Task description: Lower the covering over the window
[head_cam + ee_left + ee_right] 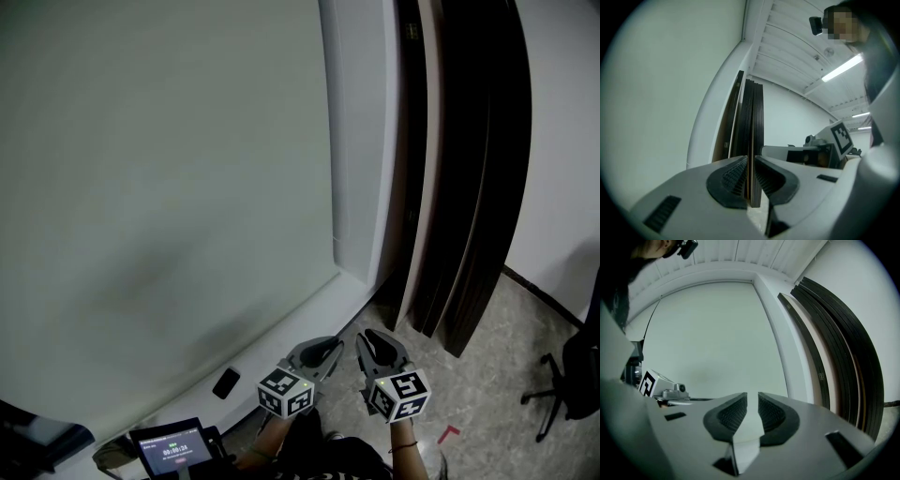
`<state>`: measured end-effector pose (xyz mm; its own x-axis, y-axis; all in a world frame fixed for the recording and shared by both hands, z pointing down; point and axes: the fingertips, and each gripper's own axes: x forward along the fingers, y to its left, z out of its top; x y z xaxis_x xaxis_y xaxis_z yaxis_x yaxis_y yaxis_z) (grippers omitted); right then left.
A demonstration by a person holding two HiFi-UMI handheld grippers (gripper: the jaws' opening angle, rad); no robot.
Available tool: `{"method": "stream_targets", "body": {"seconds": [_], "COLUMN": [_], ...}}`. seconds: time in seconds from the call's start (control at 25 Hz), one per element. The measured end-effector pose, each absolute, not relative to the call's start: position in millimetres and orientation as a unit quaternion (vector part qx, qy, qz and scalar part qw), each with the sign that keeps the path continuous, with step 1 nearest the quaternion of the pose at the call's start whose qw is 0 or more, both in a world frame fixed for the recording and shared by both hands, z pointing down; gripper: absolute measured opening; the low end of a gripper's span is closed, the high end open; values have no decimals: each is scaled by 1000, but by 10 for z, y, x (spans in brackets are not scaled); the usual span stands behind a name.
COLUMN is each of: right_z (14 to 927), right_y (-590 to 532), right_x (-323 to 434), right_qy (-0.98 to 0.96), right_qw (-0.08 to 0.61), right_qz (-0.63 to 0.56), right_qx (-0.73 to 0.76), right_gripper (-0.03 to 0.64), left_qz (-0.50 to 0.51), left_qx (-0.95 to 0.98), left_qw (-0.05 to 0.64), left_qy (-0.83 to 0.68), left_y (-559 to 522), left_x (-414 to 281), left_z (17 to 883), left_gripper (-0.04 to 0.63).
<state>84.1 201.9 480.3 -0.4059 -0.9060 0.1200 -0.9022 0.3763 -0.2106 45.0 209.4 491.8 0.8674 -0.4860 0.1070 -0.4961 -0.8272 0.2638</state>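
A pale grey-green blind covers the whole window in the head view, down to the white sill. It also fills the left of the left gripper view and the middle of the right gripper view. No cord or chain shows. Both grippers hang low, side by side below the sill's right end. My left gripper has its jaws barely apart, with nothing between them. My right gripper also shows a narrow empty gap.
Tall dark boards lean in the corner right of the window. A small black object lies on the sill. A device with a lit screen sits at the bottom left. An office chair stands at the far right.
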Motion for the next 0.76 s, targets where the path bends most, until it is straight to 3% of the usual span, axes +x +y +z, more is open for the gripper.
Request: {"method": "stream_targets", "body": {"seconds": [0.76], "right_z": [4818], "right_y": [2111], "right_x": [915], "right_qy": [823], "right_qw": [13], "right_qz": [-122], "right_qx": [-554], "right_gripper": [60], "left_qz": [47], "left_qx": [957], "left_qw": [143], "left_qy": [-247], "left_y": [2231], "left_x": [483], "left_z": [5037], "left_gripper": [34]}}
